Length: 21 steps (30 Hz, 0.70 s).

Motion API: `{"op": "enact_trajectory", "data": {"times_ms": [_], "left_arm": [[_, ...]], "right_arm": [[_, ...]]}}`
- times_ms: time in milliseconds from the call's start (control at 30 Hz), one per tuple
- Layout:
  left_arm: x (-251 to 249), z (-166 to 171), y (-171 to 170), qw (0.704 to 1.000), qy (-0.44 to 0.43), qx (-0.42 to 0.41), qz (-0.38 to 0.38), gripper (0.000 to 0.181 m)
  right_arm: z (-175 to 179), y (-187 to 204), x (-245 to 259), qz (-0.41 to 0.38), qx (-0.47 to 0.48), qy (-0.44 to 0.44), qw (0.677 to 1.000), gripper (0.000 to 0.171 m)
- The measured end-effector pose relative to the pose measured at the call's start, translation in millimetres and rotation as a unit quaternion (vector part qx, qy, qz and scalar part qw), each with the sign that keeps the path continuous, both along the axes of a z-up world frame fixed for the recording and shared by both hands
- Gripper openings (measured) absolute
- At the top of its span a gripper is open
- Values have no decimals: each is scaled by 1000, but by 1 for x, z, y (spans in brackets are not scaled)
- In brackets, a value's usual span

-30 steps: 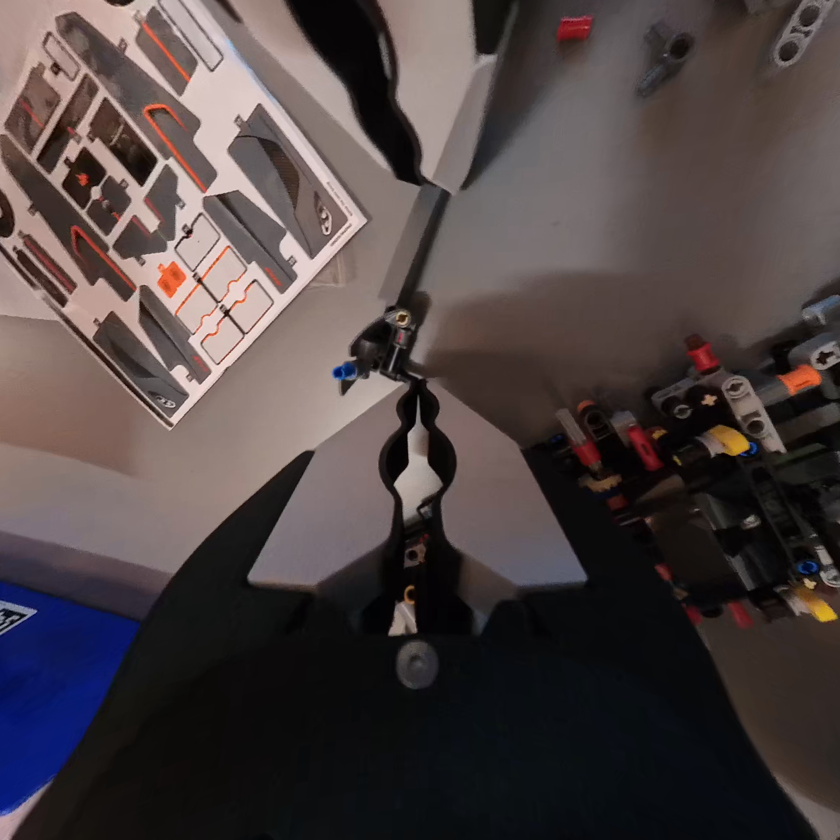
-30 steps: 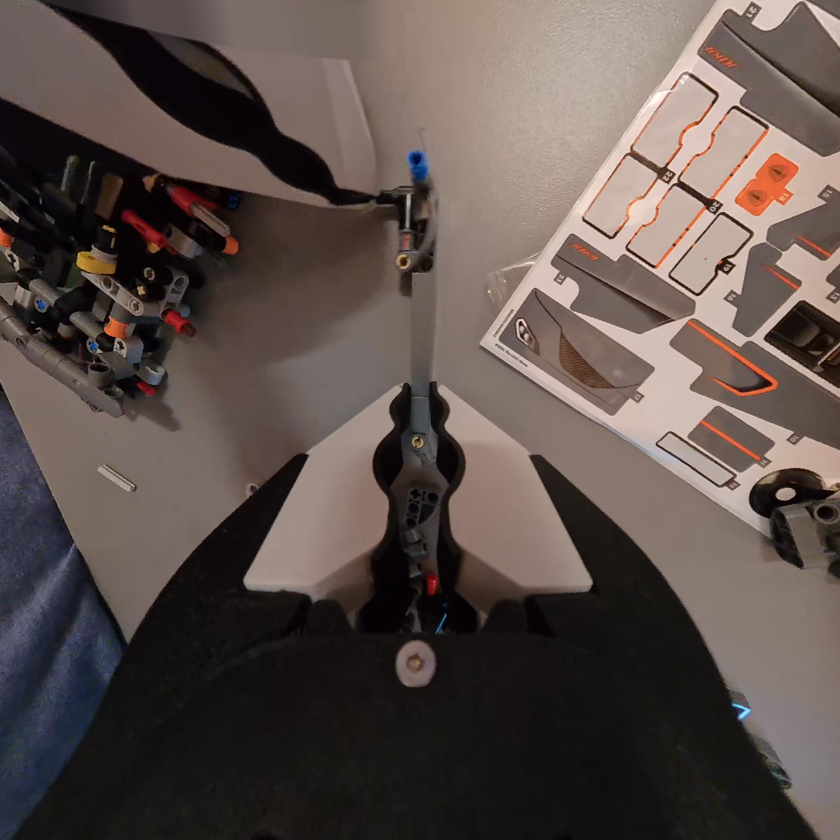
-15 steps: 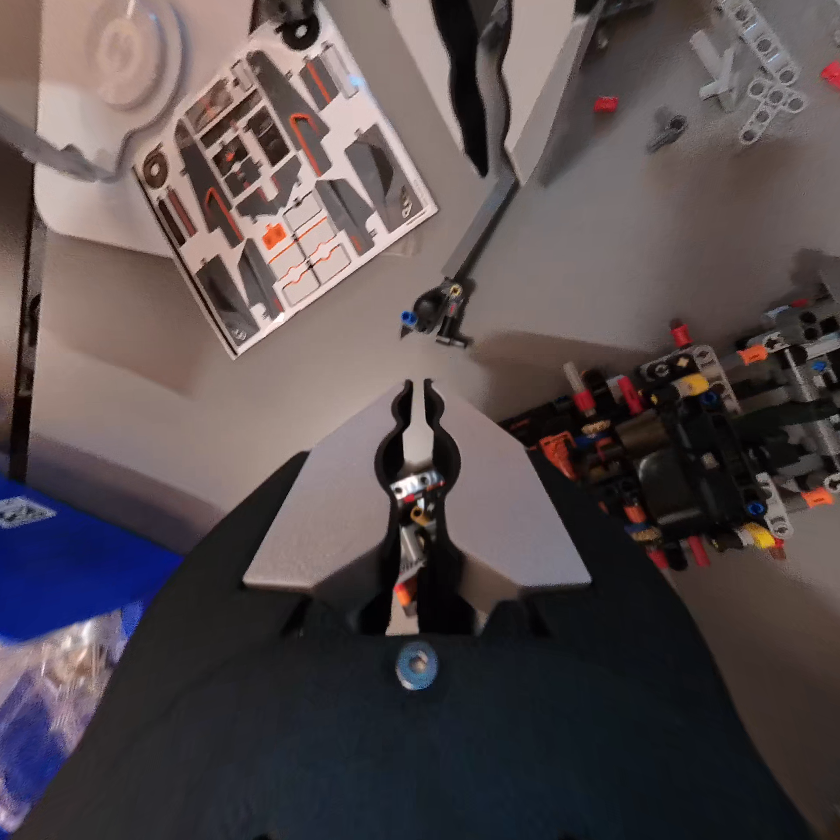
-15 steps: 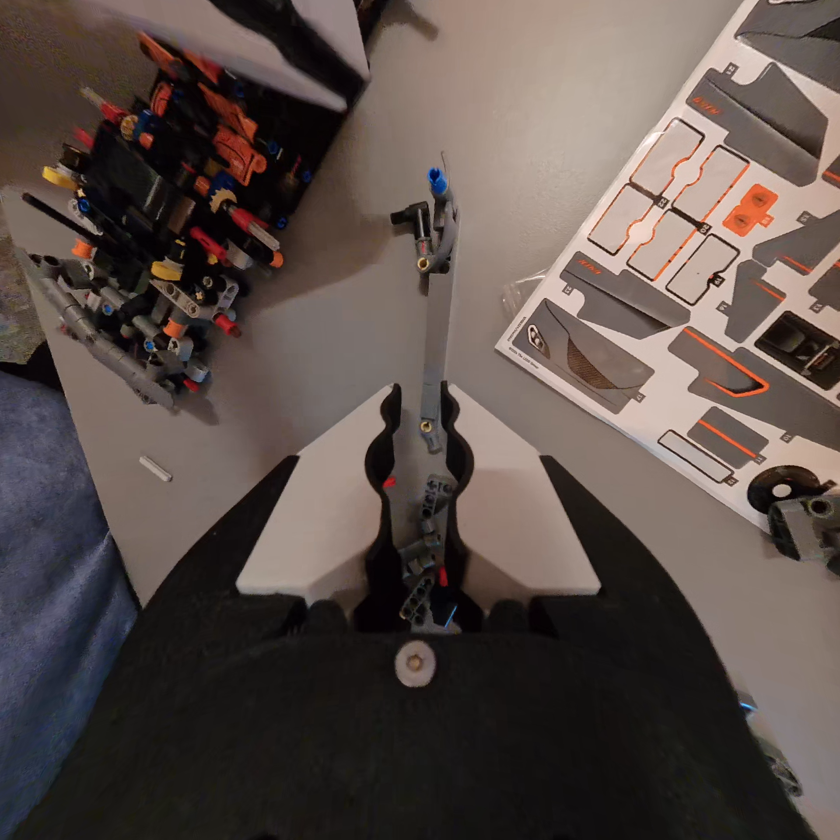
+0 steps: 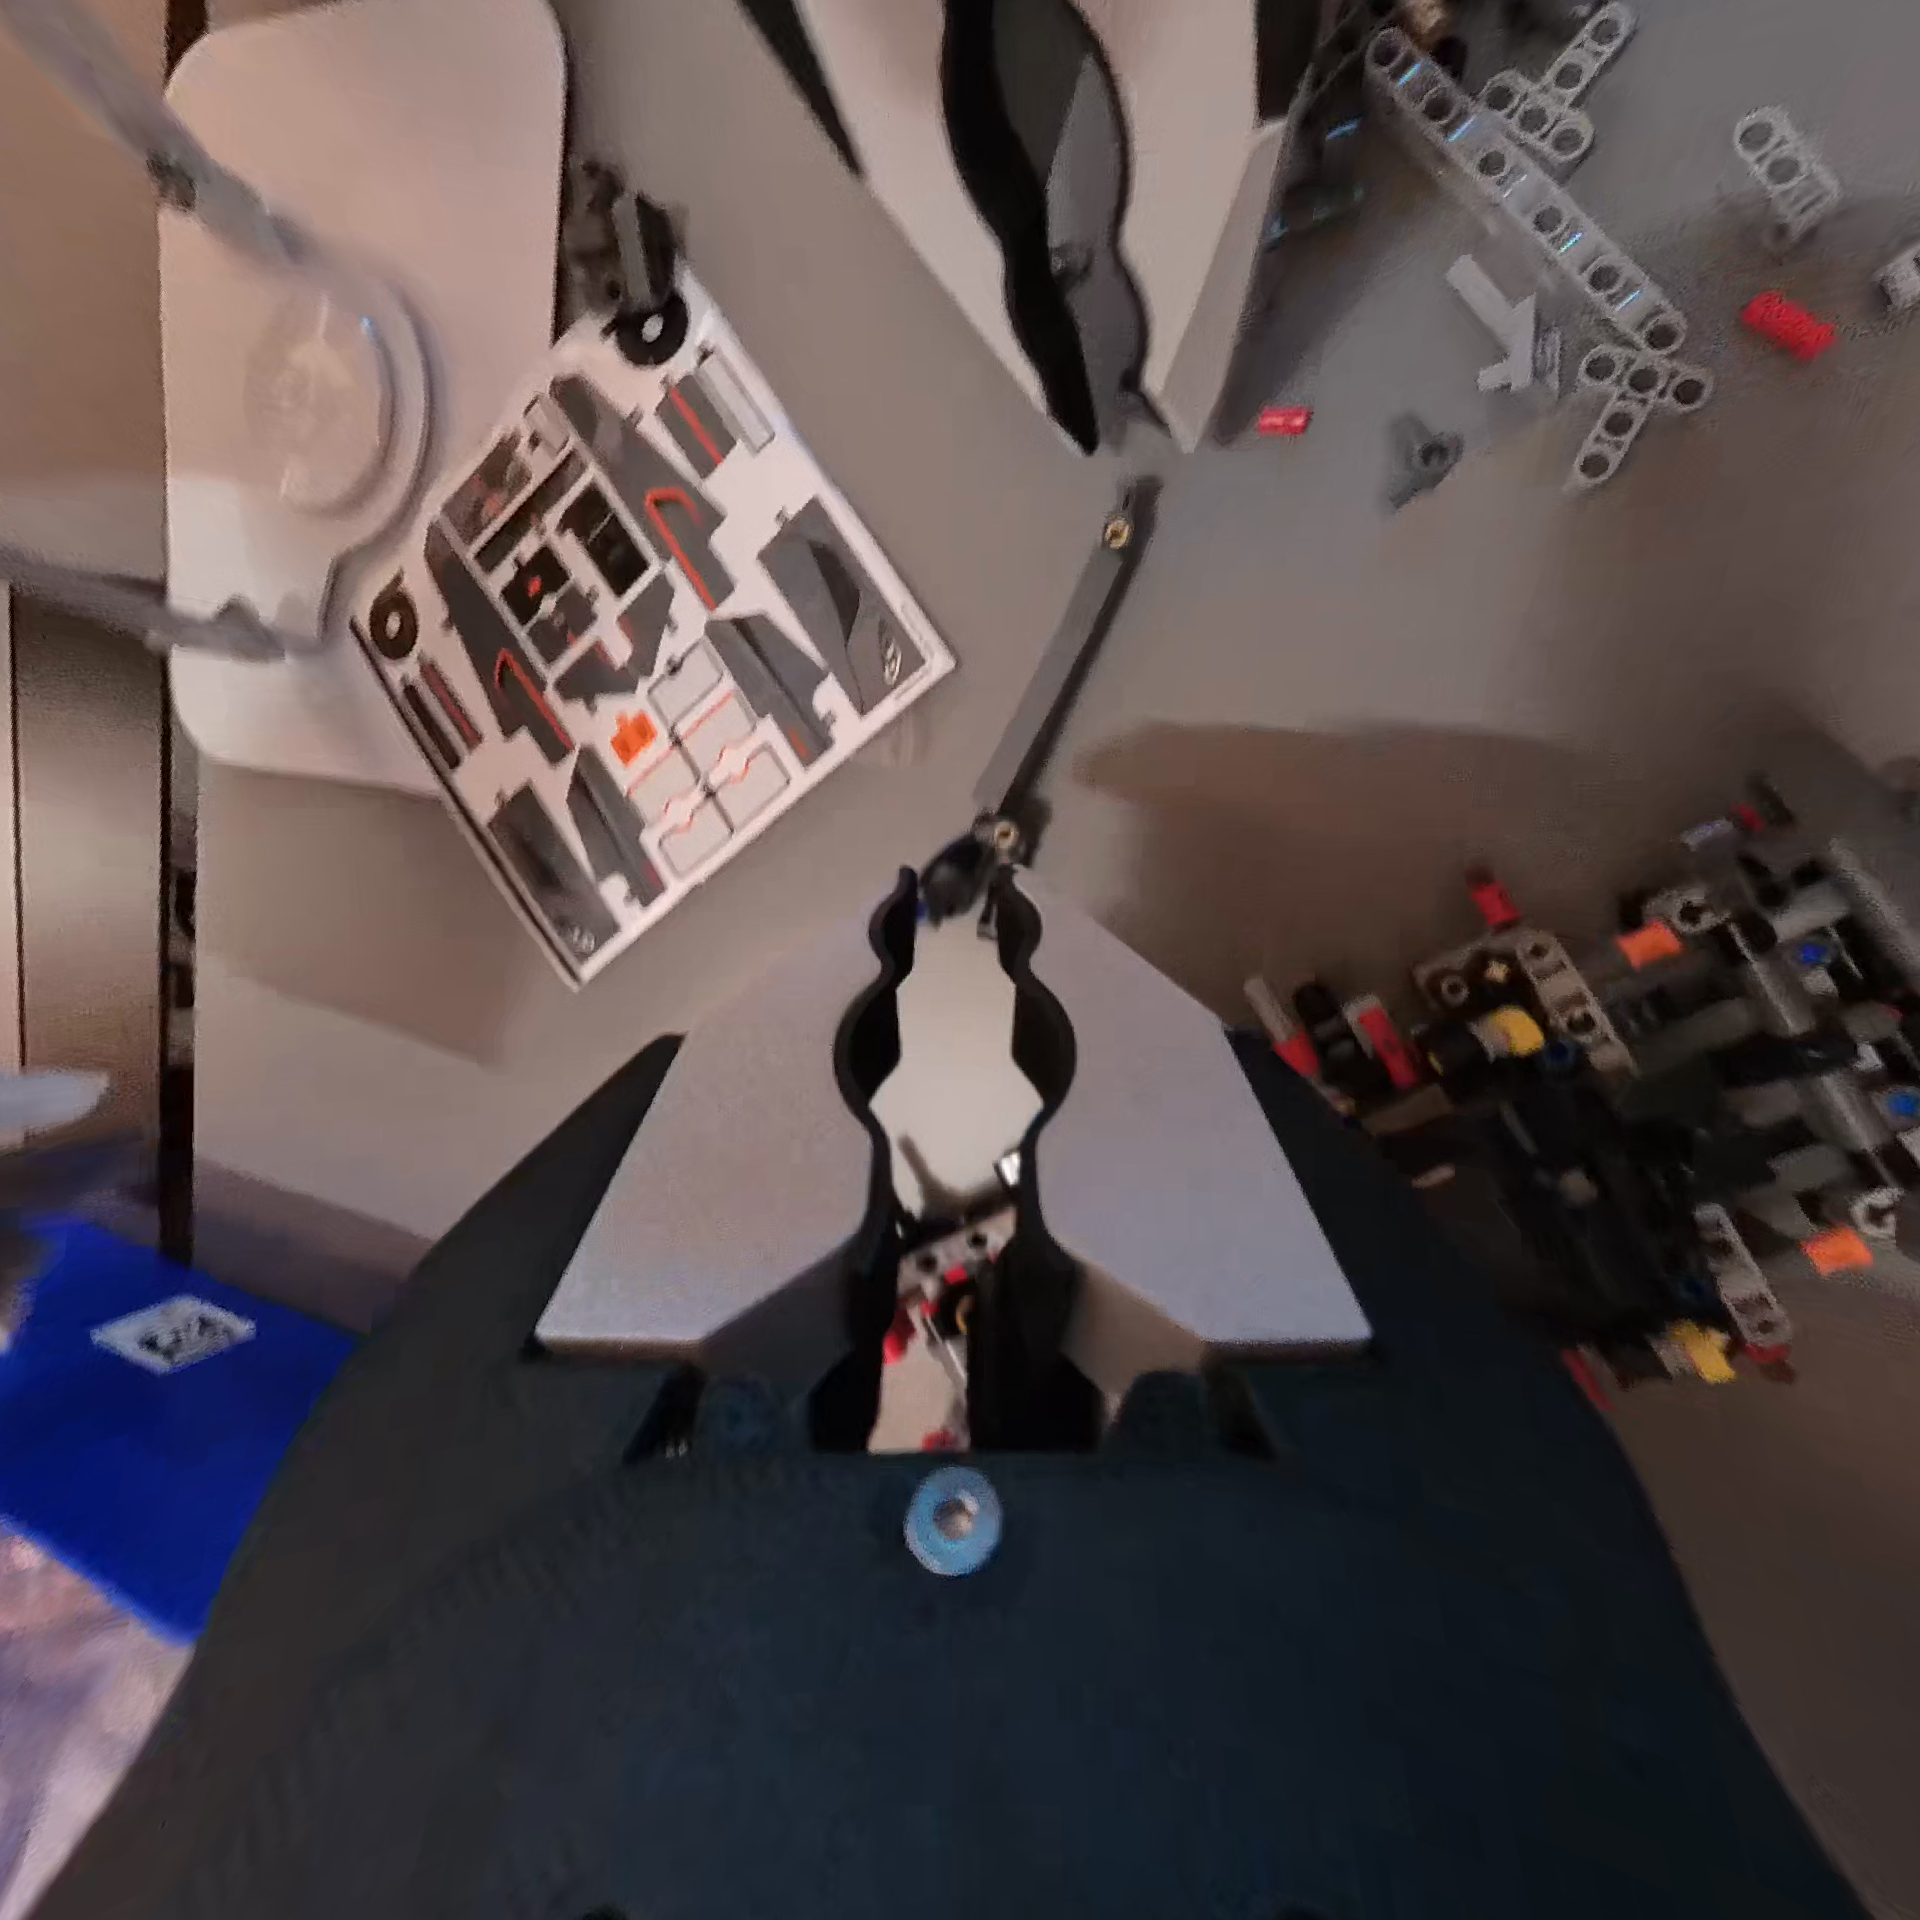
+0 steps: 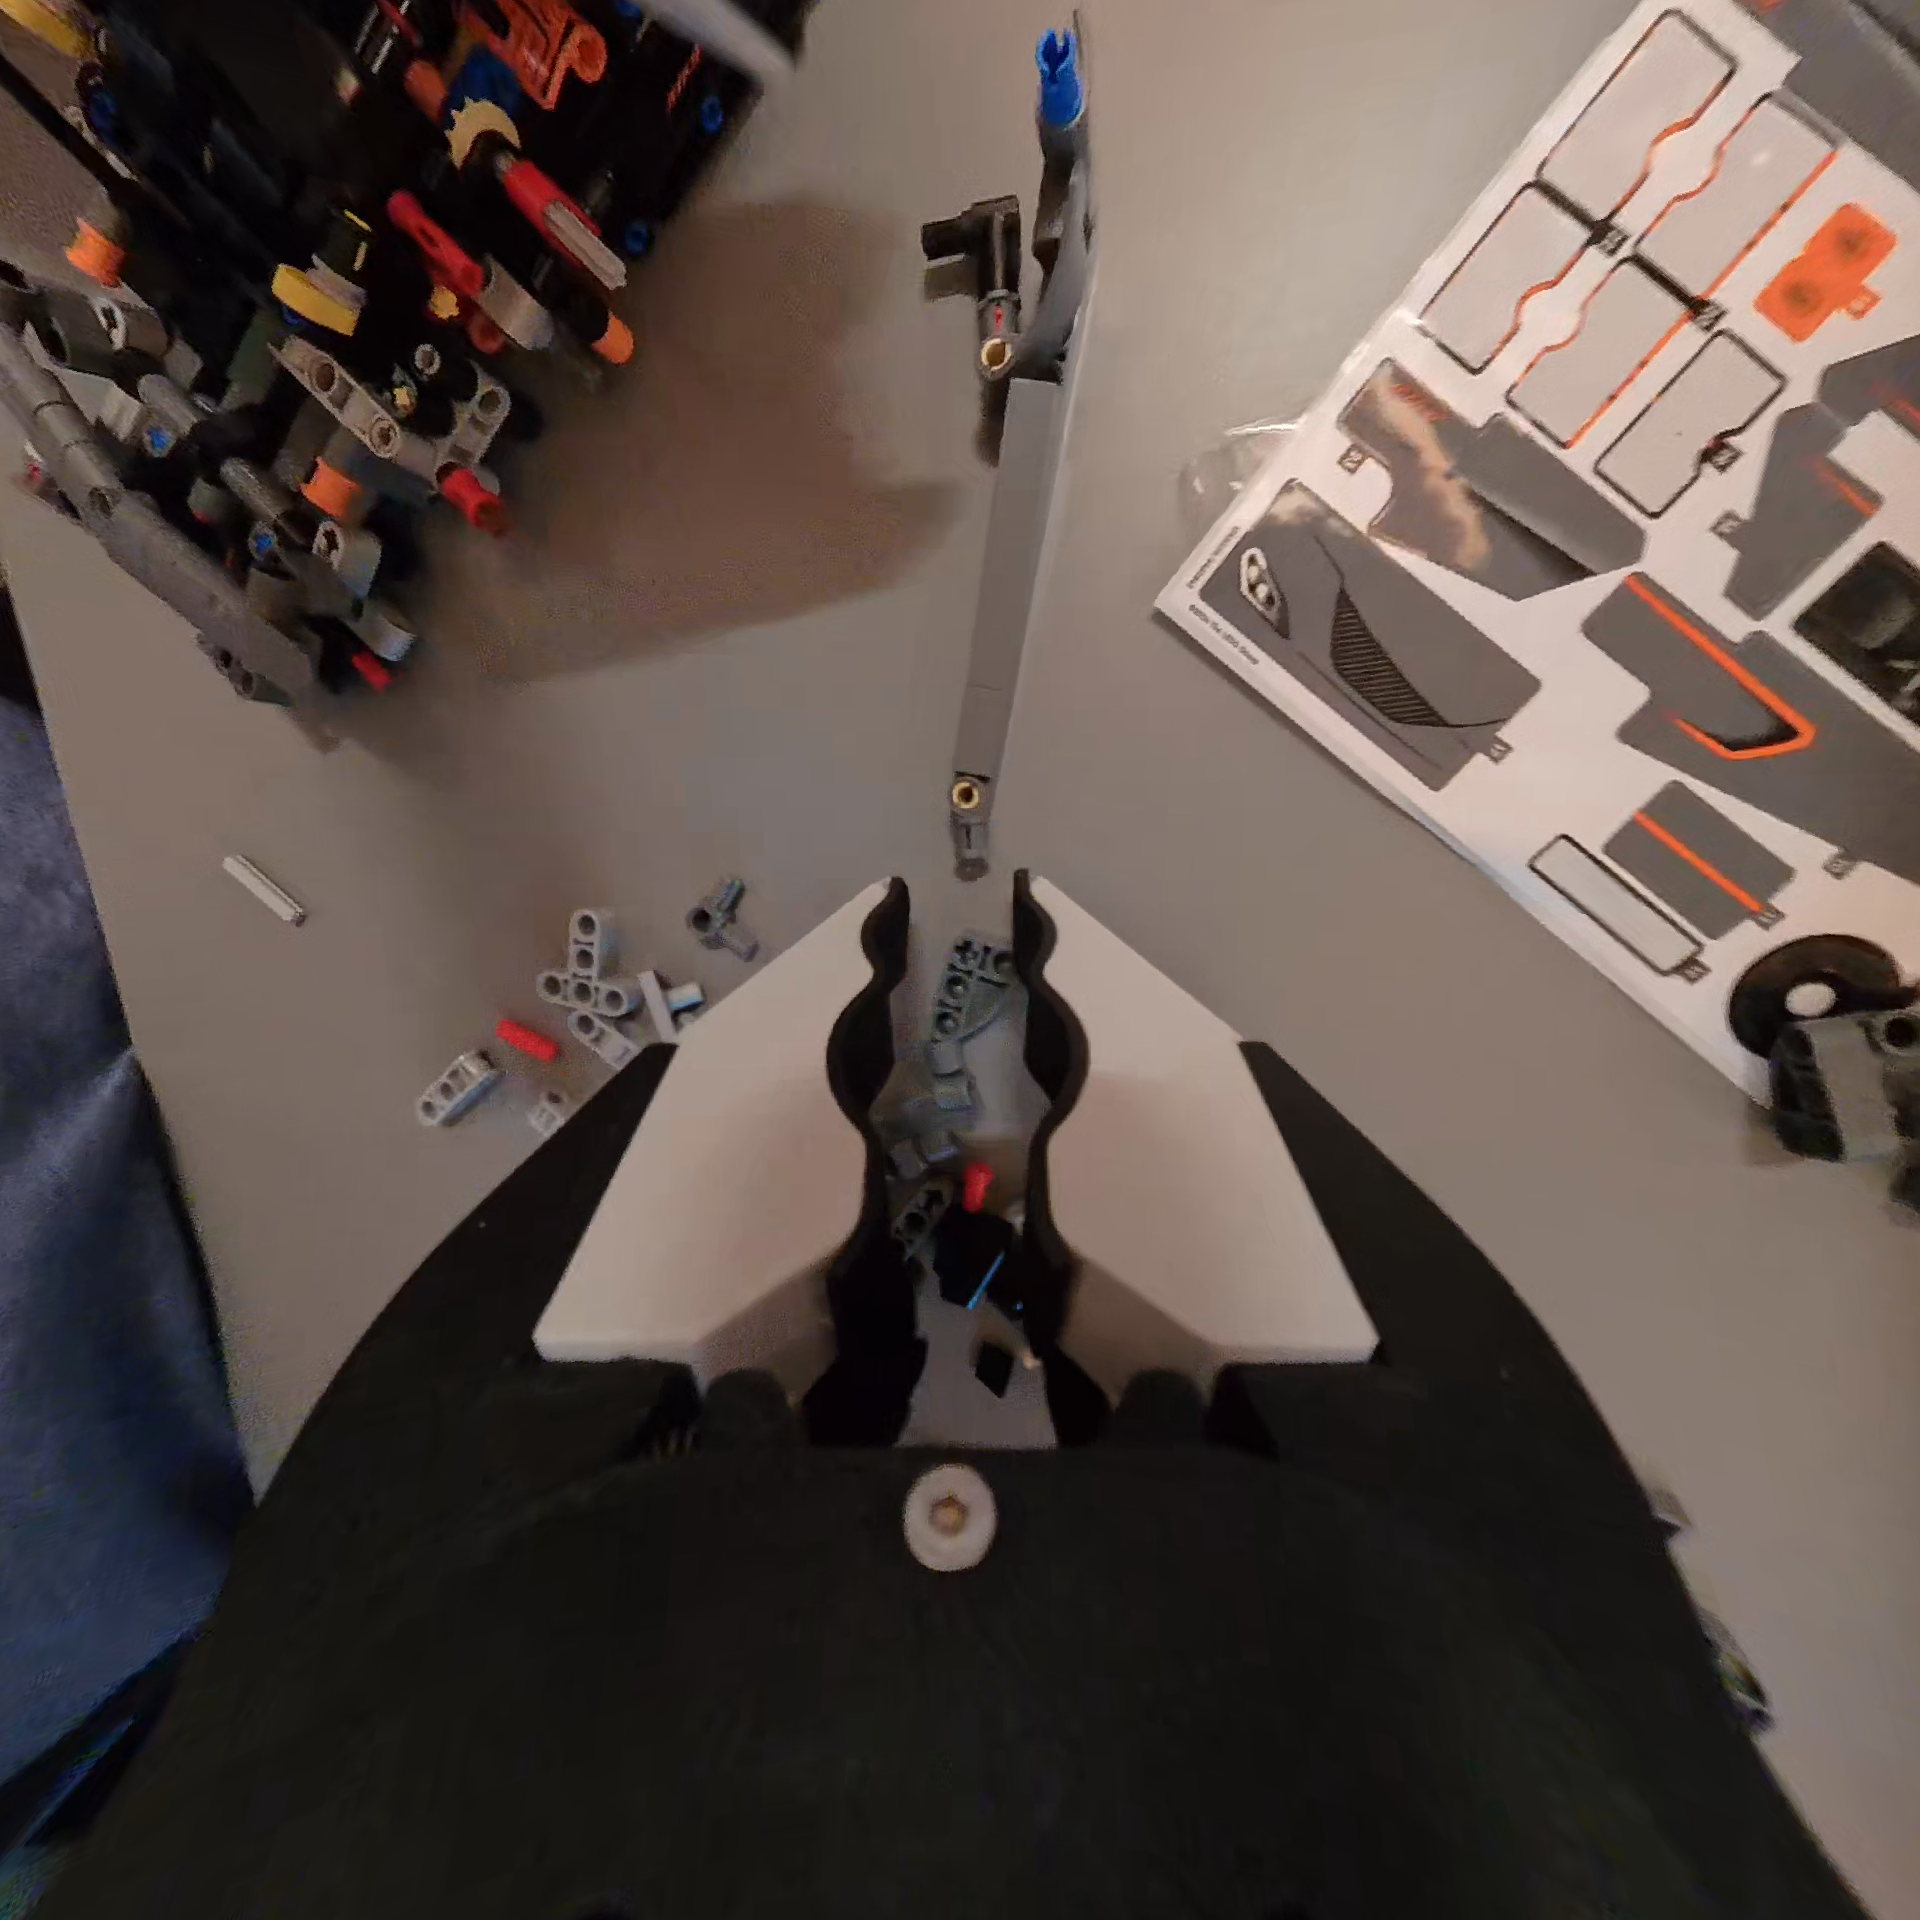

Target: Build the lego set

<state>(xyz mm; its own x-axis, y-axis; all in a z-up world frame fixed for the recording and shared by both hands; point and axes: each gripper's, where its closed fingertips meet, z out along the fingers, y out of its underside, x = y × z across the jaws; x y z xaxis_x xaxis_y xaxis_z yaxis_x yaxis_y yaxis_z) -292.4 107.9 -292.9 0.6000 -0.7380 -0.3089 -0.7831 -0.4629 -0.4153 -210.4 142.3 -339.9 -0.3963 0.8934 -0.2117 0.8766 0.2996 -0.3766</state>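
Down over the grey tabletop point(image 6: 810, 717), the right claw point(image 6: 961, 883) hangs with its jaws parted and nothing between them; its tips sit just short of the near end of a long dark-grey beam point(image 6: 1013, 540) that lies flat. At the beam's far end a small black connector point(image 6: 971, 249) and a blue pin point(image 6: 1060, 73) are attached. From the other side, the left claw point(image 5: 961, 904) is open as well, its tips on either side of that black connector point(image 5: 956, 868) without clearly pinching it; the blur keeps me from telling whether they touch. The beam point(image 5: 1070, 649) runs away from it toward the right claw point(image 5: 1117, 431). Beside the beam stands the partly built lego model point(image 6: 301, 343), a dense block of black, grey, red, orange and yellow parts. On the beam's other side lies a sticker sheet point(image 6: 1621, 468). Loose light-grey pieces point(image 6: 587, 987) and a red pin point(image 6: 525, 1037) are scattered near the right claw.
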Motion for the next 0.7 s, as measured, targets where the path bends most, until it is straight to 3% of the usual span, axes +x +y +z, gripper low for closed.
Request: {"op": "enact_trajectory", "data": {"times_ms": [400, 700], "left_arm": [[36, -53, 22, 991, 42, -86, -90, 15], [40, -62, 22, 989, 37, -98, -105, 7]], "right_arm": [[-10, -3, -3, 27, 1, 13, 1000, 6], [-12, -26, -5, 29, -60, 17, 998, 2]]}}
